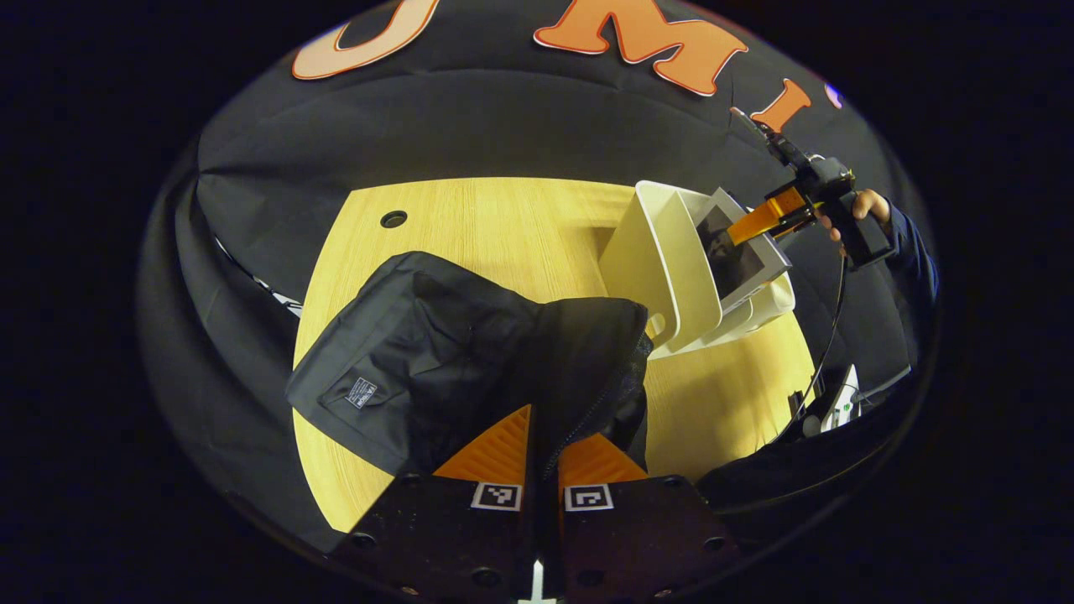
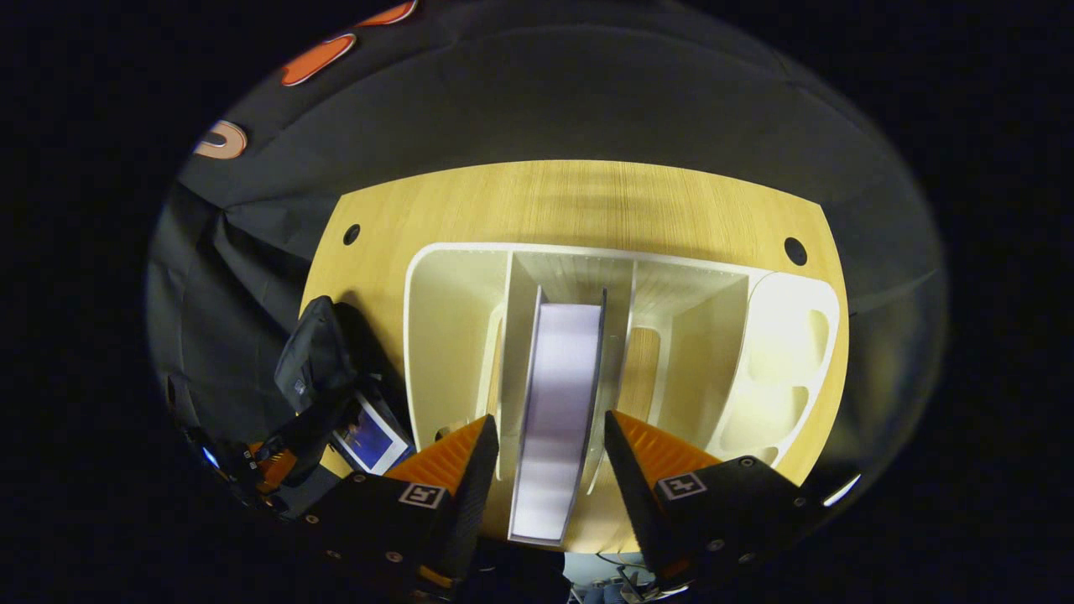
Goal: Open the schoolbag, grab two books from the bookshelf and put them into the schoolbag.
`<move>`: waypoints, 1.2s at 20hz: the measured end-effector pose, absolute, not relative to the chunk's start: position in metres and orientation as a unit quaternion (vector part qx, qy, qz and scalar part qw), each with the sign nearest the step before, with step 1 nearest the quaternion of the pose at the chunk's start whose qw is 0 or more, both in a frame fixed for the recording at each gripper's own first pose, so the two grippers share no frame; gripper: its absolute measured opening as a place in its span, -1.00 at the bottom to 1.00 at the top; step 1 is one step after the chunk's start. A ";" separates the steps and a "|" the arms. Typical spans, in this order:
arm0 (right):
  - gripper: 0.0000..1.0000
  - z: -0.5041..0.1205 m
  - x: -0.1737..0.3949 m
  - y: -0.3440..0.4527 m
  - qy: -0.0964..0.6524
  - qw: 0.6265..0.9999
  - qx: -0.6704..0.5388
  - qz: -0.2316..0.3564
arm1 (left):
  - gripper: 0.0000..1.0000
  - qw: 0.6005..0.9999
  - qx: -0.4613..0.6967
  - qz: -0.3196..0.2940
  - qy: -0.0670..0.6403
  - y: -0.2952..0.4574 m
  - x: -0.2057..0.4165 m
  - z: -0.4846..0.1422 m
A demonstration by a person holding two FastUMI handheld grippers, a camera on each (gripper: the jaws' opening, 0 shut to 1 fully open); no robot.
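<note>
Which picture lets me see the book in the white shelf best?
The right gripper view: the book stands upright between the shelf's dividers, straight ahead between the open right gripper's fingers. The left gripper view shows it farther off, its cover leaning out of the shelf.

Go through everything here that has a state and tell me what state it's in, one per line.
Schoolbag: on the table, edge pinched by the left gripper.
Book: upright in the bookshelf, between the right gripper's open fingers.
Second book: in the schoolbag's mouth.
</note>
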State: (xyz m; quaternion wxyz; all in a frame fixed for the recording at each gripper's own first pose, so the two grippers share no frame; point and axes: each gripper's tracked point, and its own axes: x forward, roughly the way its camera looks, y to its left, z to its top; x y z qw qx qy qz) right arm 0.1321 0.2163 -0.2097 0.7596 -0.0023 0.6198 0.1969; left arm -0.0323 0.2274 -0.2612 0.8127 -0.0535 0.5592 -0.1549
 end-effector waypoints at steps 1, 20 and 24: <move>0.18 -0.214 0.132 0.216 0.622 0.759 -0.005 0.192 | -0.91 0.812 -0.054 -0.154 0.560 0.226 -0.032 -0.262; -0.33 -0.118 0.053 0.163 0.565 0.815 0.067 0.110 | -0.91 0.804 -0.023 -0.246 0.541 0.221 -0.030 -0.265; -0.34 -0.102 0.012 0.164 0.553 0.821 0.107 0.094 | -0.91 0.797 -0.005 -0.273 0.539 0.219 -0.031 -0.266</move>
